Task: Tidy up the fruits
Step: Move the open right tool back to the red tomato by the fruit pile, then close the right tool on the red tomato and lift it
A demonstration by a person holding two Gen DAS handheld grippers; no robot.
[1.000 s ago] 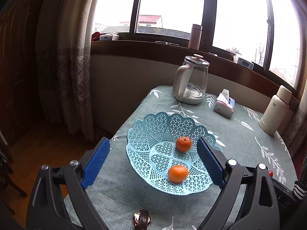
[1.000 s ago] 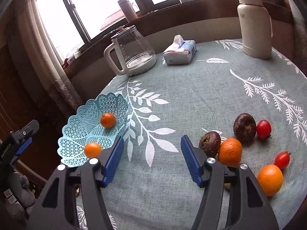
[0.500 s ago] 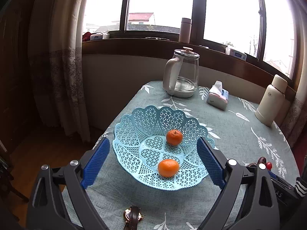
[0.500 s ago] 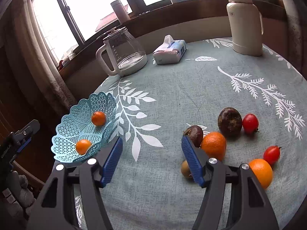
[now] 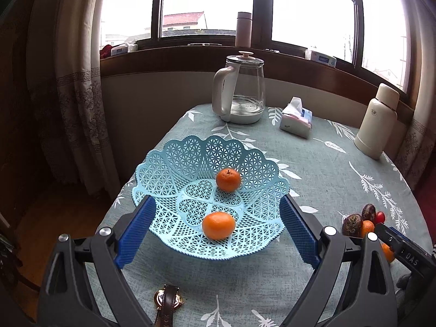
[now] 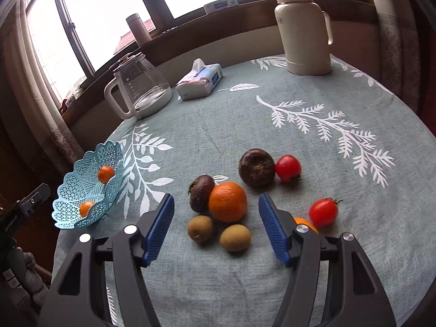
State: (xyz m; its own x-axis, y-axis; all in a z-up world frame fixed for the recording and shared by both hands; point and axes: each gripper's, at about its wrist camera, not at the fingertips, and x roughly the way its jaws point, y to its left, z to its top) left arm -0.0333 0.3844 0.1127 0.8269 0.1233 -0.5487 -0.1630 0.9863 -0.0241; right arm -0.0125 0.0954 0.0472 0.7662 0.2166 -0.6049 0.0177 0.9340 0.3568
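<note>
A light blue lattice basket stands at the table's left end with two tangerines in it. My left gripper is open and empty, its blue pads either side of the basket's near rim. My right gripper is open and empty around a fruit cluster: a large orange, two kiwis, and a dark fruit. Beyond lie another dark fruit and two red tomatoes. A second orange is half hidden behind my right finger.
At the table's back stand a glass kettle, a tissue pack and a cream thermos. A wristwatch lies at the near edge. The green leaf-print cloth covers the round table; curtains hang at left.
My right gripper has swung right, from facing bare cloth to framing the orange and kiwis. My left gripper has drawn nearer the basket, whose rim now sits between its pads.
</note>
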